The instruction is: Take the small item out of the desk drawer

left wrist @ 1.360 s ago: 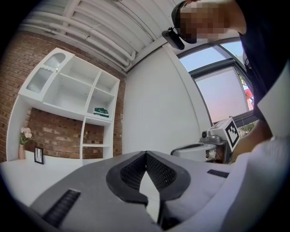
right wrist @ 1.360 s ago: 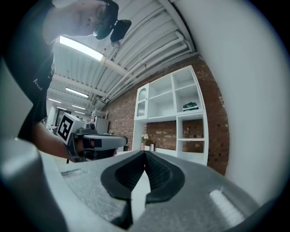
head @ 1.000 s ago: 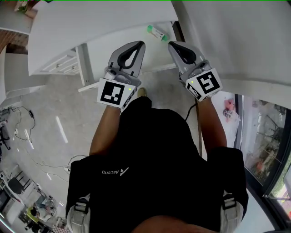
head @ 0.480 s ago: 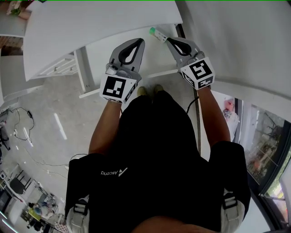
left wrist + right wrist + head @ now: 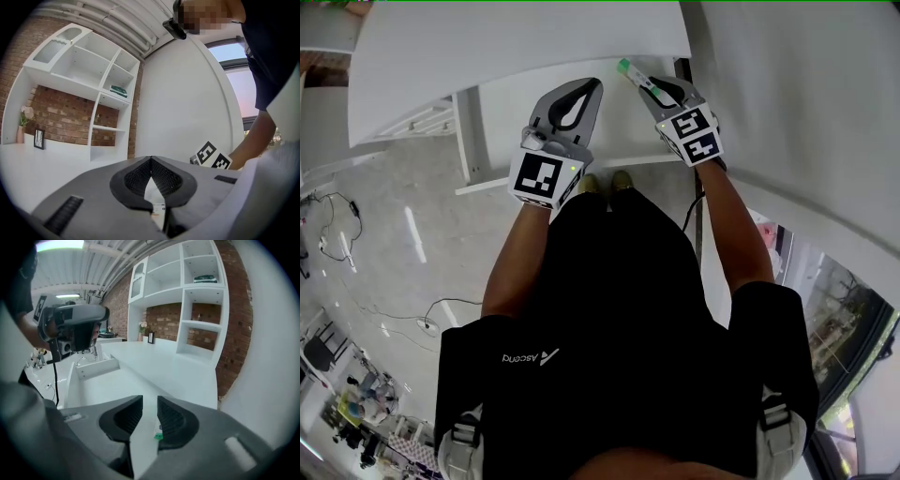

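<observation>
Open white desk drawer, pulled out from under the white desk top. Task item: a small white green-capped tube, lying on the drawer floor at the far right corner, just beside the desk top's front edge, cap end towards the back. Right gripper: lowered over the tube with its jaws apart and opening; in the right gripper view the tube lies in the gap, close against the right-hand pad and partly hidden by it, and no press on it is visible. Left gripper: held over the drawer's middle, just beside the right one, its jaw tips closed together on nothing. Obstructions: the desk top overhangs the drawer's rear, and a dark desk leg stands just right of the tube. Surroundings: the person's black shirt and shoes at the drawer's front edge; white shelf unit on a brick wall; small picture frame on the desk top; cables on the floor, left.
</observation>
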`<state>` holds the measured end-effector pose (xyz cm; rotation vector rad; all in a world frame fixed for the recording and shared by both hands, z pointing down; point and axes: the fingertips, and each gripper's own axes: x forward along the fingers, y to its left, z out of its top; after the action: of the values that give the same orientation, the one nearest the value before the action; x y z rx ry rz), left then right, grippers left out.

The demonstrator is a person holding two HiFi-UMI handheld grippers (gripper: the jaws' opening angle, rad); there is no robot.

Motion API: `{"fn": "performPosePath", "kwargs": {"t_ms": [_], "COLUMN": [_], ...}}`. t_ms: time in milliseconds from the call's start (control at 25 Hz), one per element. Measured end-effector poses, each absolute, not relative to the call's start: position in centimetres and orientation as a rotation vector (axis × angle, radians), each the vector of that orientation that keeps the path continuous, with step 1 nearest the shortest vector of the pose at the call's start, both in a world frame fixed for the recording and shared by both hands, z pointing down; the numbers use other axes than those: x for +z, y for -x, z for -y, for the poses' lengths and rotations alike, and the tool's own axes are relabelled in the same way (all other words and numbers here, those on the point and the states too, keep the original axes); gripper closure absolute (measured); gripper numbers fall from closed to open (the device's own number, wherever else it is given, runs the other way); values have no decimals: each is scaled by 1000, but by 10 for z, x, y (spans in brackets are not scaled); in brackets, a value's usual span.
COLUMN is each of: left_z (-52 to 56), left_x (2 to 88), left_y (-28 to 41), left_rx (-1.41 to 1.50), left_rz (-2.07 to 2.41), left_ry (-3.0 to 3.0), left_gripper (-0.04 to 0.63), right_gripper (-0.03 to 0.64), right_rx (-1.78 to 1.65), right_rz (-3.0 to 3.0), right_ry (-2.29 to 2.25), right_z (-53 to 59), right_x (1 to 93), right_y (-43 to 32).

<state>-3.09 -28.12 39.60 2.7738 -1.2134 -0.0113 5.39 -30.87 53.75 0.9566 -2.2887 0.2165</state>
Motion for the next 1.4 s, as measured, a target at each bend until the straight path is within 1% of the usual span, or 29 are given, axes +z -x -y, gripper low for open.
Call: {"fn": "performPosePath", "kwargs": {"t_ms": [440,880,960,1040,1400], "left_z": [293,289,289,288,281], "left_x": [417,428,429,429,428], "left_y": [40,45,48,49,56], "left_rx": [53,71,76,87,94], "left_rz": [1295,1358,1370,1383,1395], "left_ry": [-2720,-2677,-2665,-2663,-2645], "left_gripper": [596,597,597,597,597], "right_gripper": [439,448,468,509,520], "right_rx": [352,367,341,317,313], "right_rz": [2063,1910,1887,1872,1914], "right_ry": [-826,-745,-735,-729,-714], "right_z": [344,345,346,348,335], "right_x": [631,667,669,670,655], "right_y": [-57,-66,-66,-66,-59]}}
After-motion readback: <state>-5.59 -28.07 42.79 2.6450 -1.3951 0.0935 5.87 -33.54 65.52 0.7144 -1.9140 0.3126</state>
